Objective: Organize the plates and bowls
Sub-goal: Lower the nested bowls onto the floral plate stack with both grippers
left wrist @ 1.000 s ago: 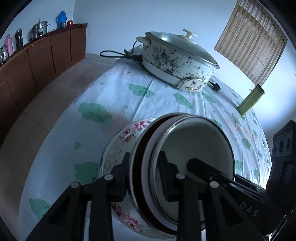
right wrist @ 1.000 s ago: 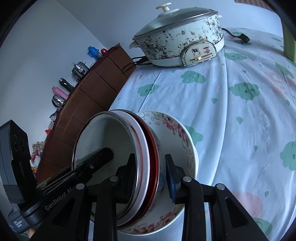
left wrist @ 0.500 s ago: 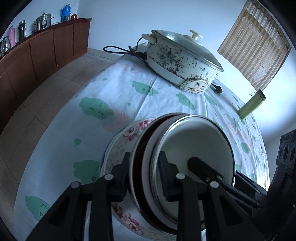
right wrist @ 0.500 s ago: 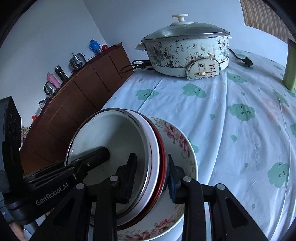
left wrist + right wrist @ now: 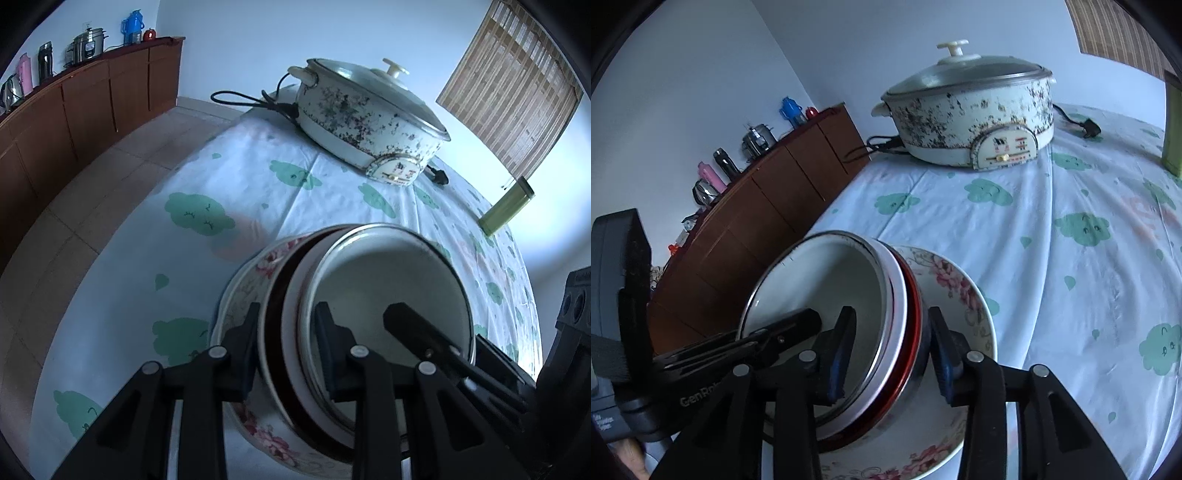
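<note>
Claws meet at one stack of dishes, one from each side. In the left wrist view the left claw sits at 6 o'clock, its two fingers pinching the rims of the stacked bowls, which stand tilted on edge inside a floral plate. One finger lies outside the dark red bowl, the other inside the innermost white bowl with a metal rim. The right claw's inner finger pokes into that same white bowl from 4 o'clock.

In the right wrist view the right claw straddles the opposite rim of the stack. Its jaws have just been opening; the blue-padded right finger stands just clear of the red bowl's outer wall, so the rims lie between the fingers without being squeezed. The left claw reaches into the white bowl from 9 o'clock. The floral plate rests flat on the tabletop under the leaning bowls.

Beyond the stack the tabletop's white cloth with green cloud prints runs toward 12 o'clock. At its far end sits a speckled electric pot with a glass lid, its cord trailing off to the left and a loose plug lying at its right. A green tin stands near the tabletop's edge at 2 o'clock in the left view. Farther off, at 10 o'clock, a brown sideboard carries flasks and a kettle.
</note>
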A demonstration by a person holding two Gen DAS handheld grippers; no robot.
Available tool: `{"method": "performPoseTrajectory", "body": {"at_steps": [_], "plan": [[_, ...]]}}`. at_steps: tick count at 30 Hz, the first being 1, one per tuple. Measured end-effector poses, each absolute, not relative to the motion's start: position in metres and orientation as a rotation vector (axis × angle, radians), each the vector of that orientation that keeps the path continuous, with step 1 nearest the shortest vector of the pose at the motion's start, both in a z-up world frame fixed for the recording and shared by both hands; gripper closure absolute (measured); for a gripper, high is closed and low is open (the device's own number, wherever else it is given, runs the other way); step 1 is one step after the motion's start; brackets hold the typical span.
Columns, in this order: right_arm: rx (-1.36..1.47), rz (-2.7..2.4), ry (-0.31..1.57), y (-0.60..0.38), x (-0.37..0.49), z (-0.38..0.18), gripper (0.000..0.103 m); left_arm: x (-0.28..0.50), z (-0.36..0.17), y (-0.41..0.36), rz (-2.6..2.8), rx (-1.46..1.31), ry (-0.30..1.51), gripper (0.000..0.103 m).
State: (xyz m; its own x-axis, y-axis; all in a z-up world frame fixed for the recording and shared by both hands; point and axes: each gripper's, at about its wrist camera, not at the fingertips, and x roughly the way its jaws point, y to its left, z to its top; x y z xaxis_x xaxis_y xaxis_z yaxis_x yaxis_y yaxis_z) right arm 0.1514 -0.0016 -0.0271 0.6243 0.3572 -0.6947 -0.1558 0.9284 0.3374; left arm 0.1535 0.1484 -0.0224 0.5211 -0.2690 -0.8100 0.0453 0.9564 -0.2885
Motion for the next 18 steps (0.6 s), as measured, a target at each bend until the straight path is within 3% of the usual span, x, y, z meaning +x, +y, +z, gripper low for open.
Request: {"method": "performPoseTrajectory", "body": {"at_steps": [14, 18], "plan": [[0.103, 0.212, 0.805, 0.005, 0.148, -0.018, 0.06, 0.153, -0.022, 0.141, -0.143, -0.185, 0.963, 0.07], [0.223, 0.303, 0.801, -0.005, 0.149, -0.021, 0.06, 0.15, -0.019, 0.141, -0.116, -0.157, 0.95, 0.065]]}}
